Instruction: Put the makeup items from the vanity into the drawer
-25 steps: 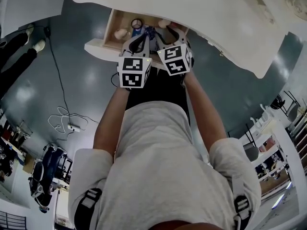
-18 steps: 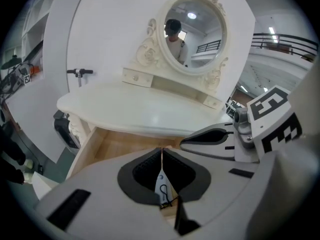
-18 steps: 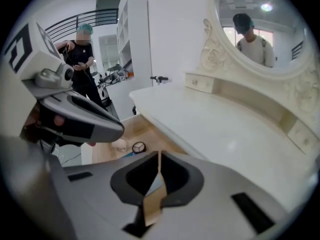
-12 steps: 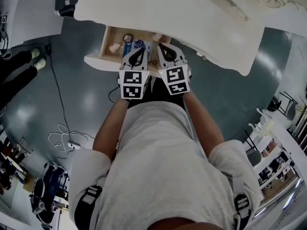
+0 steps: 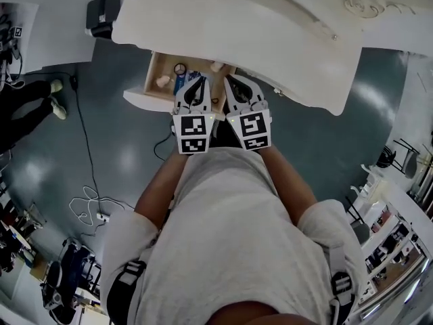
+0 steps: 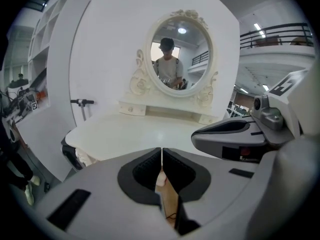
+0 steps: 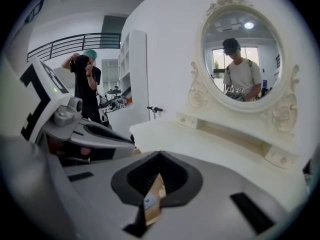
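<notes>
The vanity's wooden drawer (image 5: 154,73) stands pulled out under the white vanity top (image 5: 270,26). Inside it lie a black ring-shaped item (image 5: 180,68), a blue item (image 5: 180,82) and two cream items (image 5: 162,81). My left gripper (image 5: 195,82) and right gripper (image 5: 234,84) hover side by side over the drawer's front edge. In the left gripper view the left gripper (image 6: 161,151) is shut with nothing in it. The right gripper (image 7: 159,155) is also shut and holds nothing. Drawer wood shows through the slot under each pair of jaws. No makeup items show on the vanity top.
An oval mirror (image 6: 180,54) with a carved frame stands at the back of the vanity. A black box (image 5: 101,12) sits left of the vanity, and a cable (image 5: 88,195) lies on the grey floor. Another person (image 7: 85,84) stands by white shelves (image 7: 135,69).
Both grippers have drawn back from inside the drawer toward the person's body and now sit level side by side. More of the vanity top shows in the head view.
</notes>
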The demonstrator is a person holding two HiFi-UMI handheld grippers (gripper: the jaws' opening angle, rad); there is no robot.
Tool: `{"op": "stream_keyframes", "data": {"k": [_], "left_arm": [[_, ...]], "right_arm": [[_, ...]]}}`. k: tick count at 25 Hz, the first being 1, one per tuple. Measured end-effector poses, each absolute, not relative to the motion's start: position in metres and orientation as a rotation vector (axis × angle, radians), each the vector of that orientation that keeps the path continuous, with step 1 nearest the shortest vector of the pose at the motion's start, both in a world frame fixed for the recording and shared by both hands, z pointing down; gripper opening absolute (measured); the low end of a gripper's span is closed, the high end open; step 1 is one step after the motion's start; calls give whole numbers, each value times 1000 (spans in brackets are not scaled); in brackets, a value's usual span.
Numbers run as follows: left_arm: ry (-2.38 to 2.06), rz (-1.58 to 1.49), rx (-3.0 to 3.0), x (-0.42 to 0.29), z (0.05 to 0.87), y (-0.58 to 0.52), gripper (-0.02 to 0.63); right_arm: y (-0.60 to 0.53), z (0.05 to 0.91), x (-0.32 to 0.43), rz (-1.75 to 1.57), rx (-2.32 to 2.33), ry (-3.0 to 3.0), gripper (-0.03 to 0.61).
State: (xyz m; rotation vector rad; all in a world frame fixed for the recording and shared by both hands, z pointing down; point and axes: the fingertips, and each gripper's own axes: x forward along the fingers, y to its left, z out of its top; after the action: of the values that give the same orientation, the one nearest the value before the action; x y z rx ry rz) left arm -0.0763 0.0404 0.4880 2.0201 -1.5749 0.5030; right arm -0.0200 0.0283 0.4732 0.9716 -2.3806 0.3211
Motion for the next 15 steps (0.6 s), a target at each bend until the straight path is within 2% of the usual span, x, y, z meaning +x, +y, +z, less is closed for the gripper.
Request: {"op": "stream_keyframes", "data": {"k": [15], "left_arm": [[-1720,390,2070,-84,420,24,14]], "right_arm": [[10,384,-26,134,971,-2484,14]]}}
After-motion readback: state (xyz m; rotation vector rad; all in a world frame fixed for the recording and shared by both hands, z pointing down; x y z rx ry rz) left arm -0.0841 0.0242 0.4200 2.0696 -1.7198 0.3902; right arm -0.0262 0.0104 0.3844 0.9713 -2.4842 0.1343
